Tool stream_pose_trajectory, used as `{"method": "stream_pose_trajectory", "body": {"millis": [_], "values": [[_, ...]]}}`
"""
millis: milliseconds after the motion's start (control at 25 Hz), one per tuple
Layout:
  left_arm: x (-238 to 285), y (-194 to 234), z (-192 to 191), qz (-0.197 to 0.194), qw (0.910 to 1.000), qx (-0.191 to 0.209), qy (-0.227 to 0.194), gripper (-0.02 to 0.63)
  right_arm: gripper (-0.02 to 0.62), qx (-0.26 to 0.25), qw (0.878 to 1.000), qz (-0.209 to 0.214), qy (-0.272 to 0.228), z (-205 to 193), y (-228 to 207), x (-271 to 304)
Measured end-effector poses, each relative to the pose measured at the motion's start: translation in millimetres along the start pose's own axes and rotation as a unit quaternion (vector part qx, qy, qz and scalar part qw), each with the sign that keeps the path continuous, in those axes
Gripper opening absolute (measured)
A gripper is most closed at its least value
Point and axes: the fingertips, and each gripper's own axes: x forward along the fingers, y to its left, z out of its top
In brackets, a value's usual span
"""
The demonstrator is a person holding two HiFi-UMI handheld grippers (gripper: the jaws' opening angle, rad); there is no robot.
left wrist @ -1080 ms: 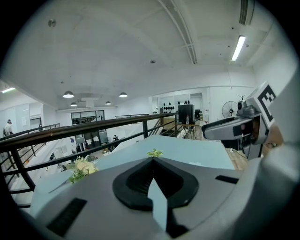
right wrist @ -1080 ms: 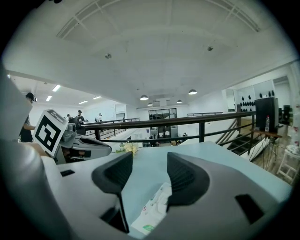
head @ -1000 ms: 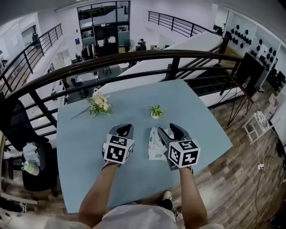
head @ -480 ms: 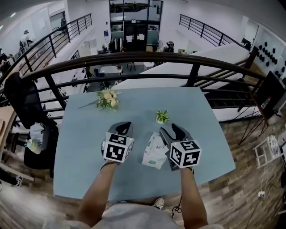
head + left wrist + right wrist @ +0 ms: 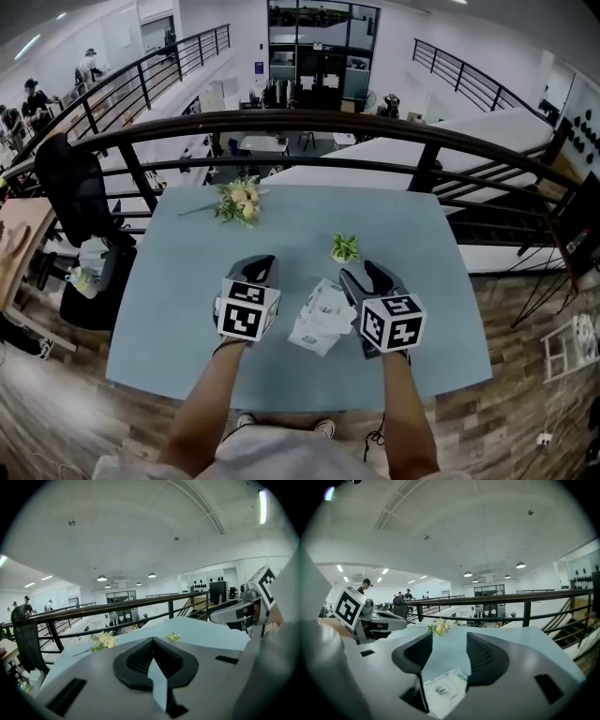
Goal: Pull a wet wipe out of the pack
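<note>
The wet wipe pack (image 5: 317, 321), white with green print, lies tilted on the light blue table (image 5: 178, 309) between my two grippers. My left gripper (image 5: 262, 269) sits to the left of the pack, apart from it, its jaws shut with nothing between them (image 5: 152, 641). My right gripper (image 5: 367, 276) is just right of the pack and stands open (image 5: 449, 654). In the right gripper view the pack (image 5: 443, 691) shows low between the spread jaws, near their base, with its label flap up. Whether a jaw touches it I cannot tell.
A pale flower bouquet (image 5: 239, 200) lies at the table's far left, and a small potted plant (image 5: 345, 247) stands just beyond my right gripper. A dark railing (image 5: 300, 122) runs behind the table. A black chair (image 5: 80, 211) stands to the left.
The pack has turned and now lies more tilted, a little nearer me. The head view has swung, so the table sits differently in frame. Both grippers keep their places.
</note>
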Motion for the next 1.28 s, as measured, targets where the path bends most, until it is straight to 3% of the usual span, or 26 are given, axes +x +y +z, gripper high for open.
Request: {"method": "stream_pose_trajectory", "body": {"millis": [480, 1280], "values": [[-18, 8, -15, 0.024, 0.9997, -0.008, 0.006, -0.002, 0.229, 0.002, 1.000, 0.016, 0.014, -13, 6, 6], [-20, -19, -40, -0.010, 0.9995, -0.005, 0.031, -0.003, 0.227, 0.018, 0.991, 0.049, 0.125, -98, 24, 10]]}}
